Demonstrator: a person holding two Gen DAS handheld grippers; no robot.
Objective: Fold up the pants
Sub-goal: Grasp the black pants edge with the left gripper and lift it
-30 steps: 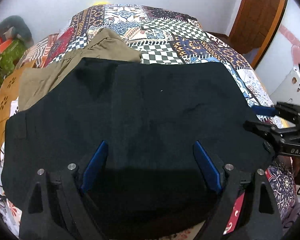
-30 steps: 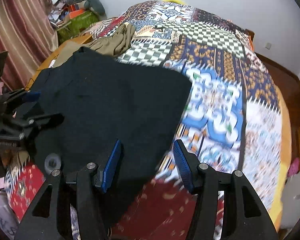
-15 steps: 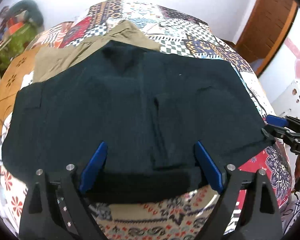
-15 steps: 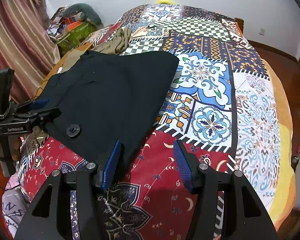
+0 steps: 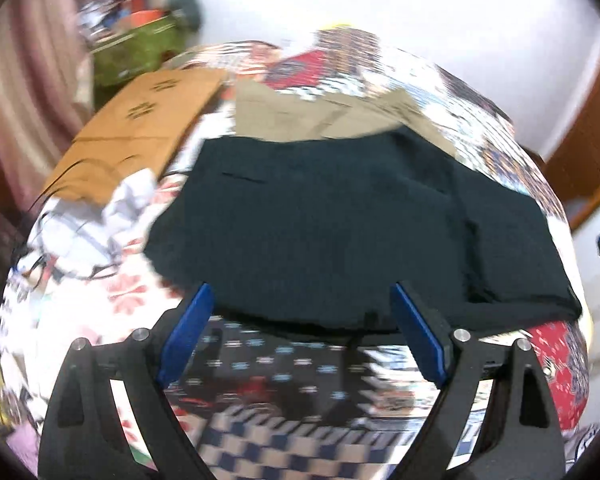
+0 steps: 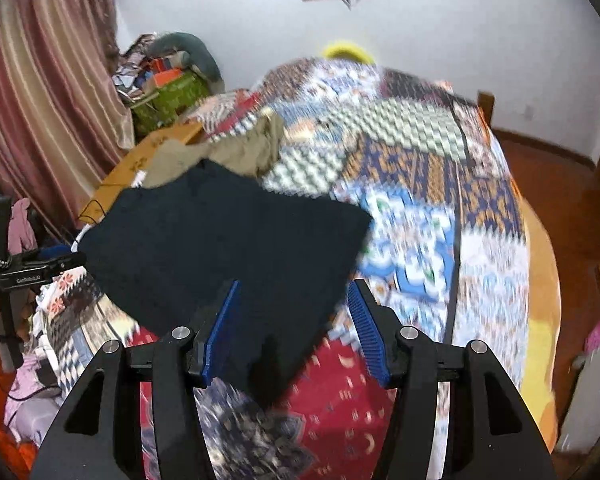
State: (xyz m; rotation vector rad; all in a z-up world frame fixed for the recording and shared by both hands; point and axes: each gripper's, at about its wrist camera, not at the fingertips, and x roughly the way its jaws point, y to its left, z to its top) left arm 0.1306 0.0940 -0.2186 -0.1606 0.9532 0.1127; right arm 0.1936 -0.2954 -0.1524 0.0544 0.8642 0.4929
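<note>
The left gripper [image 5: 302,320] hangs with fingers spread wide and empty just short of the near hem of the black pants [image 5: 356,232]. The right gripper [image 6: 294,316] is likewise parted, holding nothing, over the pants' near corner. The pants lie flat on a patchwork bedspread [image 6: 420,184]. Beyond the pants, touching their far edge, sits a crumpled khaki garment [image 6: 236,150].

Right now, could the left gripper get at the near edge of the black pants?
Probably yes. The left gripper is open, empty, and points at the black pants, whose near hem lies flat on the patchwork bedspread just past its fingertips, with nothing between.
</note>
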